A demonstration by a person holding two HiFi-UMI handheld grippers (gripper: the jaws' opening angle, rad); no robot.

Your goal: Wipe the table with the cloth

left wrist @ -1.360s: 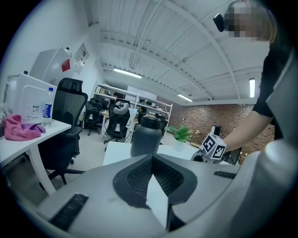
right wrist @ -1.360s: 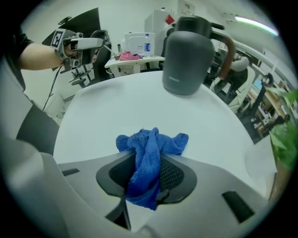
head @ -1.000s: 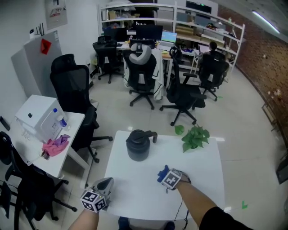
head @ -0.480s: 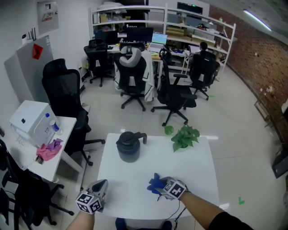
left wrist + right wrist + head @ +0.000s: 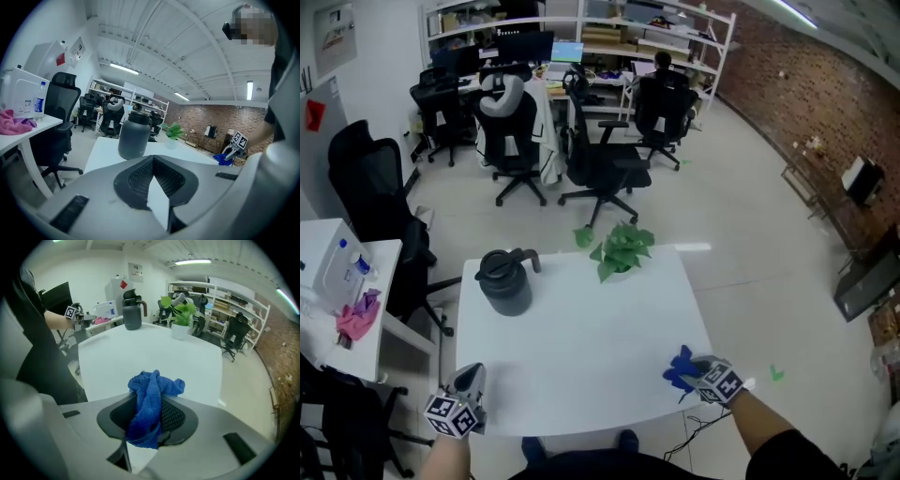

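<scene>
The blue cloth (image 5: pixel 677 367) sits bunched on the white table (image 5: pixel 581 328) near its front right corner. My right gripper (image 5: pixel 689 372) is shut on it. In the right gripper view the cloth (image 5: pixel 152 390) hangs crumpled between the dark pads of the right gripper (image 5: pixel 151 404), with its front edge resting on the tabletop (image 5: pixel 150 352). My left gripper (image 5: pixel 472 375) hovers at the table's front left corner with its jaws shut and nothing held. The left gripper view shows its tips (image 5: pixel 152 159) meeting over the table edge, and the cloth (image 5: pixel 219 158) far off to the right.
A dark jug (image 5: pixel 504 281) stands at the table's back left and a potted plant (image 5: pixel 619 248) at the back edge. A side table (image 5: pixel 384 272) with a pink rag (image 5: pixel 356 314) stands to the left. Office chairs (image 5: pixel 600 159) fill the floor beyond.
My right gripper has swept the cloth from the table's front middle to the front right corner. The head view has swung right. The left gripper stays near the front left corner.
</scene>
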